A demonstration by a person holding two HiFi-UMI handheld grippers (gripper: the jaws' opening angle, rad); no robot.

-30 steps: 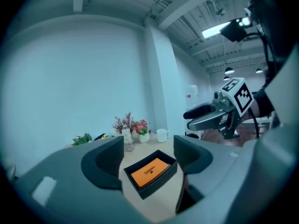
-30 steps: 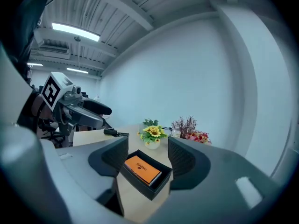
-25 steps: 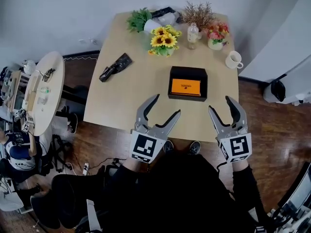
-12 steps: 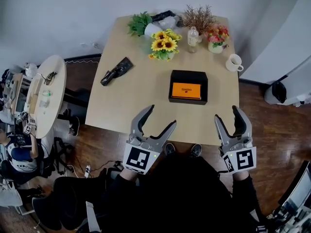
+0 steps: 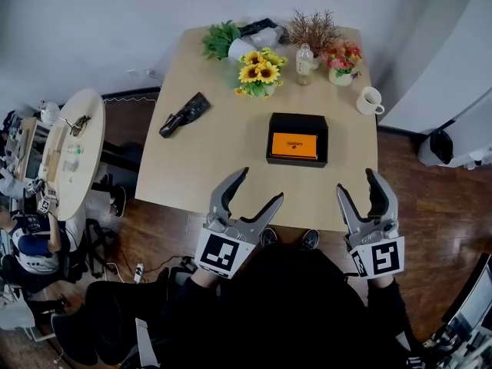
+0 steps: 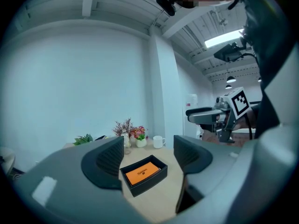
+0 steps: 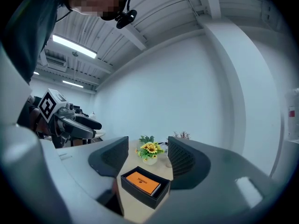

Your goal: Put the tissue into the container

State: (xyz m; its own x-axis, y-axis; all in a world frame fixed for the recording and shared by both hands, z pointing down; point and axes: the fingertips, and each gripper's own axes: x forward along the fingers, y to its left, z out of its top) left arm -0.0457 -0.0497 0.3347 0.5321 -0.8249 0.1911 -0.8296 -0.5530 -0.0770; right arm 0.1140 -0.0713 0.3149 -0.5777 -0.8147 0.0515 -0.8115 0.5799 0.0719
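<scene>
A black open container (image 5: 297, 158) sits right of centre on the wooden table (image 5: 215, 144), and an orange tissue pack (image 5: 294, 144) lies flat inside it. My left gripper (image 5: 261, 184) hovers over the table's near edge, left of the container, jaws open and empty. My right gripper (image 5: 356, 180) hangs at the near right edge, also open and empty. In the left gripper view the container (image 6: 140, 188) with the pack (image 6: 142, 172) shows between the jaws of the left gripper (image 6: 148, 155). The right gripper view frames the container (image 7: 145, 196) and pack (image 7: 141, 181) between the jaws of the right gripper (image 7: 147, 160).
At the table's far side stand sunflowers (image 5: 259, 71), a small bottle (image 5: 305, 58), a pot of pink flowers (image 5: 343, 58) and a green plant (image 5: 221, 34). A white mug (image 5: 370, 99) sits at the right edge, a black object (image 5: 184, 114) at the left. A round side table (image 5: 65, 148) stands to the left.
Both grippers have drawn back toward the table's near edge since a second ago. Their jaws stand as wide as before, and the pack has not moved.
</scene>
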